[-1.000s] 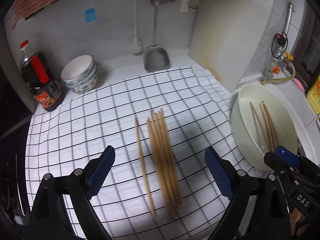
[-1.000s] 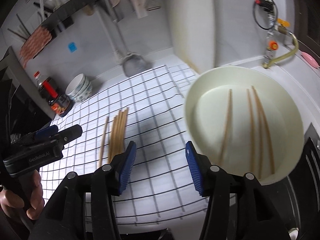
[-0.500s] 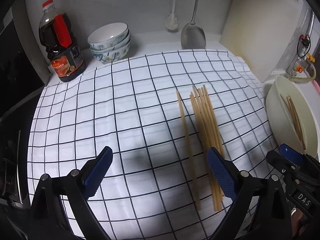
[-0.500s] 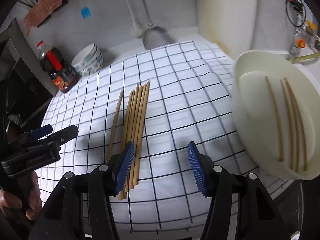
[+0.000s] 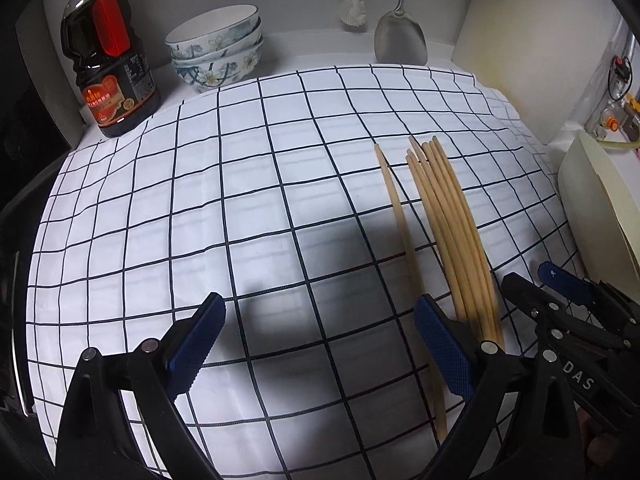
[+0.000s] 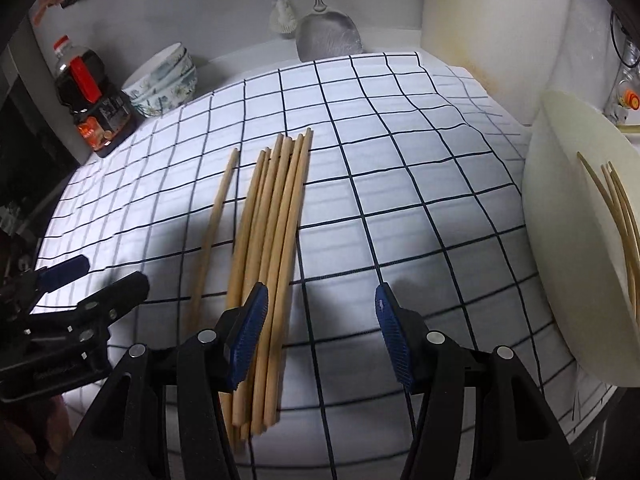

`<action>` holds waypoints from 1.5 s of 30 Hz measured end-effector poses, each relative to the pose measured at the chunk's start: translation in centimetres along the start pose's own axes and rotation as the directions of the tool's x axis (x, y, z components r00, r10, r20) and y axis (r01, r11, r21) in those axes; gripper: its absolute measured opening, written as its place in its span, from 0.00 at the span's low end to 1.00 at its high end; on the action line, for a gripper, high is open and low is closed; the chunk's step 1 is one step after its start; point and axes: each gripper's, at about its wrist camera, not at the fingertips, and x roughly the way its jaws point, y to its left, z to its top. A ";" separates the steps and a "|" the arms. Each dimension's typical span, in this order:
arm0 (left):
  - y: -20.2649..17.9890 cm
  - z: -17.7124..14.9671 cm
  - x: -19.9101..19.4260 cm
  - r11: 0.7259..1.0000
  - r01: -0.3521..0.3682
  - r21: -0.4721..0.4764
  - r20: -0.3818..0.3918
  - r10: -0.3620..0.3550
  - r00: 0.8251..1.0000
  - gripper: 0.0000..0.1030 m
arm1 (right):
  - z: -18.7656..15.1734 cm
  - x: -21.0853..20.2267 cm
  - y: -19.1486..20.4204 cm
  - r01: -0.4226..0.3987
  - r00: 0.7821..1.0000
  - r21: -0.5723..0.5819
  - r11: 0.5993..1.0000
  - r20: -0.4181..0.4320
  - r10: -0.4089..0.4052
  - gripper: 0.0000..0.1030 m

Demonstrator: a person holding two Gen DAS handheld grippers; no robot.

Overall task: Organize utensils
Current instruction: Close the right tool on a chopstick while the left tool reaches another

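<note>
Chopsticks, wooden: a bundle of chopsticks (image 6: 276, 232) is laid lengthwise on a checked cloth (image 6: 400, 184), tips roughly aligned, with a single chopstick (image 6: 214, 224) set just beside it and apart. A further few chopsticks (image 6: 624, 208) are seen inside a pale basin (image 6: 560, 240) at the cloth's right edge. The sorting is judged partly done: one group is gathered on the cloth, while the stray stick and those in the basin are left to be joined to it. Right gripper (image 6: 318, 308): fingers spread, nothing pinched, the left pad lying over the near end of the bundle, though contact cannot be told. Left gripper (image 5: 316, 340): fingers spread wide over bare cloth, nothing between them, the bundle lying just outside its right finger. Open room is found across the left and middle of the cloth. Edges are noted: a stack of bowls (image 5: 218, 48) and a dark bottle (image 5: 108, 56) at the far left corner, a hanging spatula (image 5: 400, 40) and a cutting board (image 6: 492, 20) along the back wall, the basin close on the right.
</note>
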 end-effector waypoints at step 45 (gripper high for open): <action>-3.1 0.9 4.1 0.999 -0.032 0.035 0.012 0.031 0.999 0.92 | -0.6 0.7 -2.3 0.087 0.996 -0.038 0.996 0.028 -0.086 0.24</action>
